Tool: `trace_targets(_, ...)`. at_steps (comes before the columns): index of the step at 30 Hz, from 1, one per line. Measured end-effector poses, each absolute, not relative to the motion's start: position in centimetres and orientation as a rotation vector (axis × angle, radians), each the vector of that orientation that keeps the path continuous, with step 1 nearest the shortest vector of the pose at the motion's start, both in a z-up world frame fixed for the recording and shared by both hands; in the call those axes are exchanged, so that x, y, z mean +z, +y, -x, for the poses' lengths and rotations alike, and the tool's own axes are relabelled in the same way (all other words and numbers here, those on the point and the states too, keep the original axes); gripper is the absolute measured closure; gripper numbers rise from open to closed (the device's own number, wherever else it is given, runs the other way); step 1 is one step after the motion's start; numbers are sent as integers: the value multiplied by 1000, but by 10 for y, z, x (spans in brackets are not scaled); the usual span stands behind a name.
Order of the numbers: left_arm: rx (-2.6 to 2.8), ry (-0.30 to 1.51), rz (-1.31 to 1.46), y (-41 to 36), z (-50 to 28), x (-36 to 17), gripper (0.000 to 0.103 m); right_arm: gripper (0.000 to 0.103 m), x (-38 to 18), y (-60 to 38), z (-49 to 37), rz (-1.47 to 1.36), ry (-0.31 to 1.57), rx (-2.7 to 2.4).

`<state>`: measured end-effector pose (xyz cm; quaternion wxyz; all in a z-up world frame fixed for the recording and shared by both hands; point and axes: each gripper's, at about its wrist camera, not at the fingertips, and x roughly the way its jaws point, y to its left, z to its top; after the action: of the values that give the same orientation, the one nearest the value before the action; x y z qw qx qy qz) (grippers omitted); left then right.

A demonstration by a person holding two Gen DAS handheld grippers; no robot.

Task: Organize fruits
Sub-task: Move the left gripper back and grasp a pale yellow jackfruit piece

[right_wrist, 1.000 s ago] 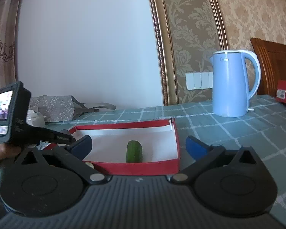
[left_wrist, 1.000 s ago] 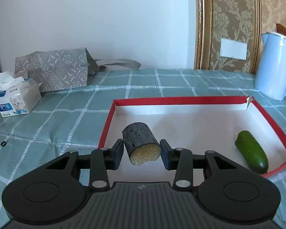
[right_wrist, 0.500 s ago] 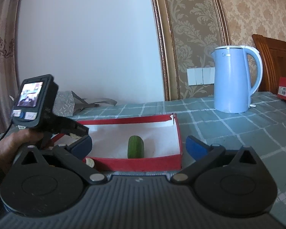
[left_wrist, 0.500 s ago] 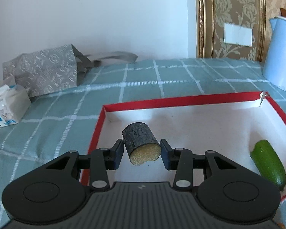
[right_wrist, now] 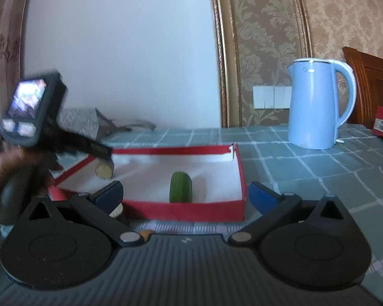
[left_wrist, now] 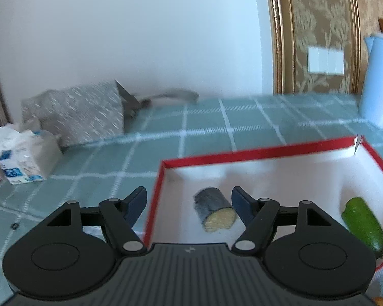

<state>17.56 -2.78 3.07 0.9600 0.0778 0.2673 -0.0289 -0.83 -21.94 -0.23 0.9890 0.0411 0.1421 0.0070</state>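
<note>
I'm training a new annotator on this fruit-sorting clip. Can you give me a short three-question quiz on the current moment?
1. True or false: the left gripper has its jaws clamped on the dark-skinned cut sugarcane piece.
2. Multiple choice: the green cucumber lies A) on the checked tablecloth, B) inside the red-rimmed white-lined box, C) beside the light blue kettle.
3. Fill in: the right gripper has its jaws ____ and holds nothing.

Key:
1. False: the jaws are spread and the piece lies on the box floor.
2. B.
3. open.
</note>
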Motion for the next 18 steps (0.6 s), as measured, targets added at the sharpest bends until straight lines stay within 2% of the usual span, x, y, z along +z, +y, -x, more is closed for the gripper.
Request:
trace_targets(3, -66, 495, -133, -17, -152, 41, 25, 0, -4, -216, 6, -68, 304, 18)
trace_targets(8, -99, 475, -77, 5, -103, 44, 24, 0, -4, -218, 7, -85, 304, -2)
trace_targets(13, -183, 509, -33, 24, -59, 33, 24, 0, -6, -221, 4, -110, 330, 2)
trace_targets(18, -270, 526, -115, 25, -28, 12, 24, 0, -7, -222, 4, -106, 330, -1)
